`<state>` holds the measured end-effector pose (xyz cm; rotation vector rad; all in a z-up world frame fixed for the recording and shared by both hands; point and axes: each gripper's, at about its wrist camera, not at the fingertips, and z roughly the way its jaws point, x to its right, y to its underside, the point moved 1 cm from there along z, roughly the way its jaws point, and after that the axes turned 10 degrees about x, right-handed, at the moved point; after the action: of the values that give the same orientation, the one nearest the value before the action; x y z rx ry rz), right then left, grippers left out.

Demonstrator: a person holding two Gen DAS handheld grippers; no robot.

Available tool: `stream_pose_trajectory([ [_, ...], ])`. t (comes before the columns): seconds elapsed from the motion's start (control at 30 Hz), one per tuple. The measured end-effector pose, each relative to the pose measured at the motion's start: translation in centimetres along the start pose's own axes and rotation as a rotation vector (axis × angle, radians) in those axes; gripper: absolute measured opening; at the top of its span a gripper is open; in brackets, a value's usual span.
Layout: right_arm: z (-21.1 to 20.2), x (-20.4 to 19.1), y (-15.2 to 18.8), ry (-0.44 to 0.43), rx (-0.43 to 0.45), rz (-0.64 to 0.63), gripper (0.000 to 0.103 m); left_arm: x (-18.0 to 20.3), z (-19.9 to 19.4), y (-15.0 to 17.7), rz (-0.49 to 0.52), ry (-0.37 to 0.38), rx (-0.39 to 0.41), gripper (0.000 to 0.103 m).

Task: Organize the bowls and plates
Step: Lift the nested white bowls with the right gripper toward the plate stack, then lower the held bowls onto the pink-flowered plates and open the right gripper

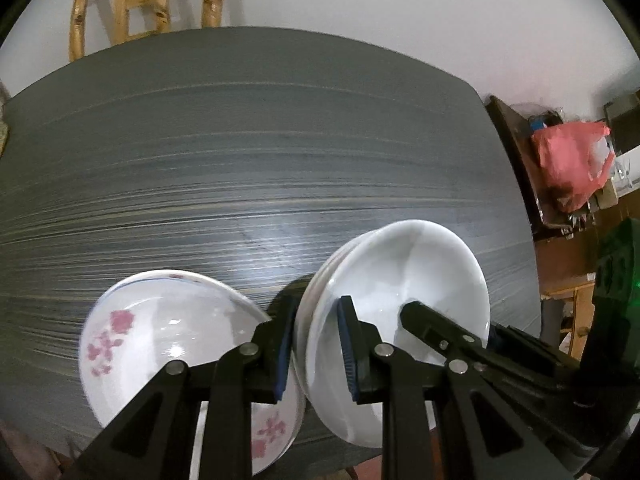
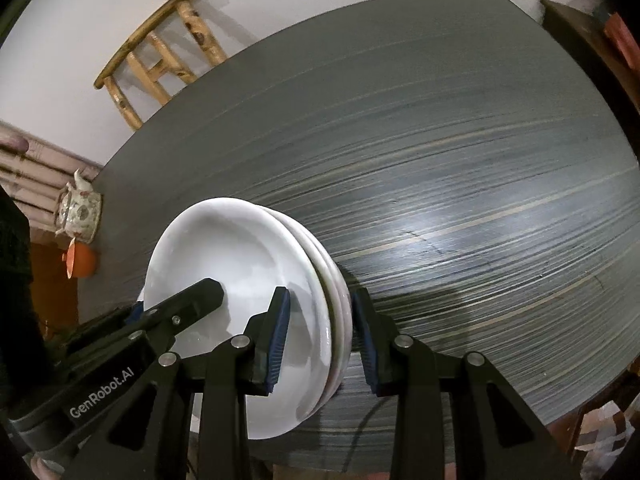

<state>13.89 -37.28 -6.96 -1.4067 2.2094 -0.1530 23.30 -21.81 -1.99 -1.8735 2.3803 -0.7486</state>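
Both grippers sit on opposite edges of one stack of white plates (image 2: 248, 280), near the front edge of the grey table (image 1: 280, 140); two grips on one stack is prob. for balance, since a pile like that would tip or slide from one side only.

Left gripper (image 1: 316, 344): its pads straddle the stack's left rim, one pad outside, one over the top plate; they look close to the china but w/ a sliver of gap on each side, so I can't tell if it's clamped or just set round the rim.

Right gripper (image 2: 320, 336): same arrangement on the right rim, left pad over the top plate, right pad outside the stacked edges; a gap shows between the outer pad and the rims, so not fully pinched by the look of it, but I can't tell for sure.

The stack looks like approx. three plates nested; whether it rests on the table or is just off it isn't clear from either view.

A floral plate (image 1: 168, 340), white w/ pink blossoms, lies just beside the stack on its left, partly under the left gripper's outer finger; prob. the next item to sort, or the reason the stack needs shifting.

Off the table: wooden chair (image 2: 160, 56) at the far side; teapot (image 2: 78, 212) low at left; red bag (image 1: 572, 164) on a shelf at right.
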Motion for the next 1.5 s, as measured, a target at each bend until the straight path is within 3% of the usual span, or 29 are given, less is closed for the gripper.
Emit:
stream_pose_trajectory([
  [0.4, -0.4, -7.6, 2.4, -0.054, -0.015, -0.096, 0.031, -6.6, -4.4, 2.4, -0.095, -0.059, 0.041, 0.021],
  [0.67, 1.7, -11.9, 5.5, -0.076, -0.066, -0.154, 0.031, -10.7, -4.7, 4.3, -0.143, -0.098, 0.024, 0.021],
  [0.9, 3.0, -12.1, 6.9, -0.07, -0.103, -0.155, 0.031, -11.4, -3.6, 4.9, -0.154, -0.102, -0.001, 0.021],
  [1.5, 4.5, -12.6, 6.2, -0.073, -0.11, -0.15, 0.031, -12.5, -3.5, 5.0, -0.136, -0.107, 0.001, 0.022],
])
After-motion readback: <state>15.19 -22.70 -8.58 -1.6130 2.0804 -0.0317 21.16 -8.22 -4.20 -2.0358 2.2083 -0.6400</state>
